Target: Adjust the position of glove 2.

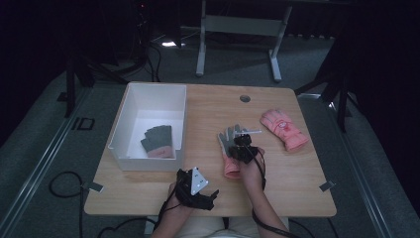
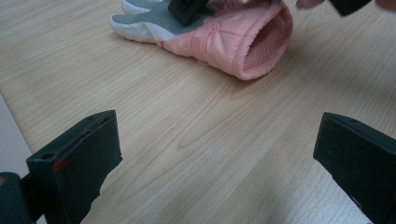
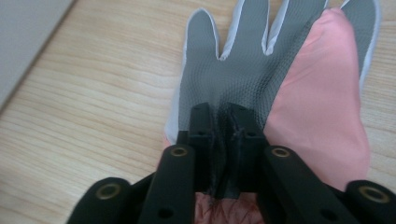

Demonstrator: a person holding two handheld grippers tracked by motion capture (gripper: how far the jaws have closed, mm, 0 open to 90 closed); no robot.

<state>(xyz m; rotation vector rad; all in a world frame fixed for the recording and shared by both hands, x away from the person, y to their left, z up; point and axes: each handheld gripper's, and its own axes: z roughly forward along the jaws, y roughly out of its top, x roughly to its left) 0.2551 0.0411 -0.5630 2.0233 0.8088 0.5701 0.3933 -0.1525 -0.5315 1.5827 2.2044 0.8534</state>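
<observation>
**Second glove pinched, bin drop still to come**

I've got the right gripper [image 3: 223, 116] down on the pink-and-grey glove [image 1: 231, 148] in the middle of the wooden table [image 1: 297, 188]. In the right gripper view the jaws are nearly together with a fold of the grey palm fabric caught between them, so I'd call that clenched on the glove, though it's a thin pinch of the palm and not much else. The glove lies flat, palm up, fingers pointing away from me and the cuff toward me.

The left gripper [image 1: 198, 191] sits at the near edge of the table, jaws wide apart with nothing between them, just bare wood. From its view I can see the glove's open cuff [image 2: 261, 49] ahead.

One matching glove [image 1: 158, 141] already lies in the white bin [image 1: 130, 106] on the left, and another pink glove [image 1: 285, 129] lies well apart to the right, untouched.

So my read: I'm at the grab stage on this glove. The next move would be lifting it clear and carrying it left over the bin wall. My worry is that the fabric could slip out of such a shallow pinch, so I'd lift slowly and watch the cuff dangle.
</observation>
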